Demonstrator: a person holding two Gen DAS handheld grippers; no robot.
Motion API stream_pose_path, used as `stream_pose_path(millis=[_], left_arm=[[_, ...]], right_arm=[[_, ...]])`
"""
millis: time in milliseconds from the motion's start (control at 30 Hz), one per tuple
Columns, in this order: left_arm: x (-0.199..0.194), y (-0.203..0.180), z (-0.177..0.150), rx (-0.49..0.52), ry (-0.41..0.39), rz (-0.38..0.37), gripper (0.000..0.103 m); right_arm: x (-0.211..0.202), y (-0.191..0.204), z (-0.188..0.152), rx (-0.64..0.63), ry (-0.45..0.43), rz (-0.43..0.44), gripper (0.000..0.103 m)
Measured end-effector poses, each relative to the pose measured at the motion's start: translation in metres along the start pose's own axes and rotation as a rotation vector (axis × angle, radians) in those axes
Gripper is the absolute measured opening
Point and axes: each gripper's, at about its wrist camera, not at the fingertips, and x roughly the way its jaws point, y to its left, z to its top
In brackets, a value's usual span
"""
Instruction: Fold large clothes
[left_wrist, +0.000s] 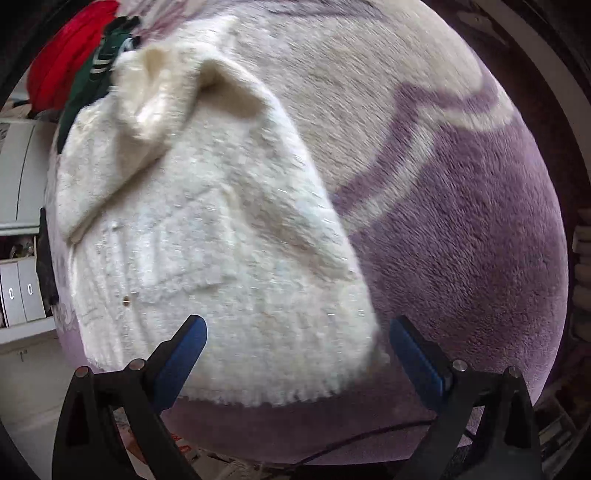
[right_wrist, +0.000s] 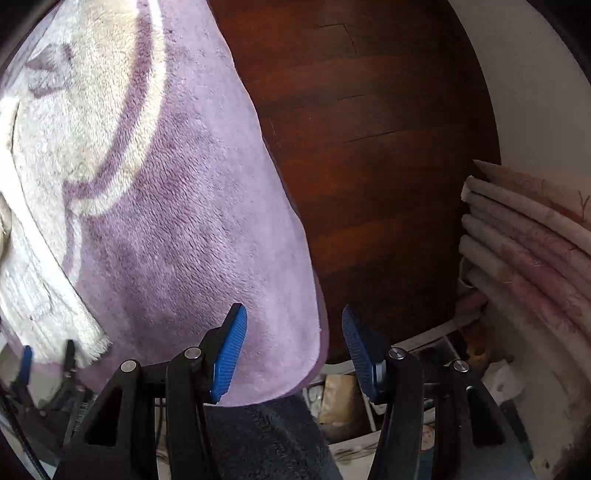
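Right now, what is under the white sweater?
The sweater lies on a purple-and-cream blanket, which shows all along its right side and below its hem. What the blanket covers, and anything beneath the sweater itself, is hidden.

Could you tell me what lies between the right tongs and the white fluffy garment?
Only bare purple blanket separates the right tongs from the white garment, as the right wrist view shows.
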Motion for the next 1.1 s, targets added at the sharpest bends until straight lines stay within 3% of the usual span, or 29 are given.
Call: stream_pose_path(millis=[100,200,267,300,333,433,600,667,833,967,1000,1033,1100], left_arm=[[0.026,-0.027,-0.002,0.08,0.022,0.031,0.102],[0.03,-0.009,-0.001,0.021,0.001,-0.007,0.101],[0.027,0.016,-0.001,-0.038,-0.019,-0.024,0.061],[0.024,0.028,0.0,-0.064,-0.023,-0.04,0.03],[0.021,0.038,0.0,-0.079,-0.031,-0.038,0.016],[0.006,0.067,-0.002,-0.118,-0.085,-0.036,0.014],[-0.018,0.112,-0.01,-0.2,-0.14,-0.026,0.013],[-0.022,0.12,-0.012,-0.221,-0.147,-0.015,0.013],[-0.024,0.142,-0.008,-0.239,-0.141,0.014,0.013],[-0.015,0.149,-0.005,-0.249,-0.129,0.02,0.013],[-0.014,0.15,-0.005,-0.252,-0.126,0.018,0.013],[-0.015,0.152,-0.005,-0.256,-0.122,0.013,0.013],[-0.014,0.155,-0.006,-0.268,-0.12,0.009,0.013]], right_arm=[[-0.005,0.017,0.008,-0.01,-0.036,0.037,0.056],[-0.013,0.036,0.017,-0.05,-0.07,0.072,0.056],[-0.017,0.047,0.024,-0.082,-0.084,0.106,0.056],[-0.019,0.053,0.029,-0.097,-0.09,0.128,0.056],[-0.02,0.059,0.035,-0.11,-0.094,0.159,0.056],[-0.021,0.087,0.062,-0.111,-0.069,0.307,0.056],[-0.027,0.17,0.12,-0.121,0.008,0.695,0.058],[-0.031,0.209,0.145,-0.144,0.0,0.775,0.058],[-0.043,0.295,0.207,-0.203,-0.076,0.767,0.058],[-0.028,0.358,0.233,-0.318,-0.005,0.684,0.059],[-0.029,0.369,0.231,-0.337,-0.03,0.658,0.057],[-0.036,0.379,0.227,-0.379,-0.076,0.636,0.016],[-0.06,0.396,0.219,-0.465,-0.209,0.529,0.01]])
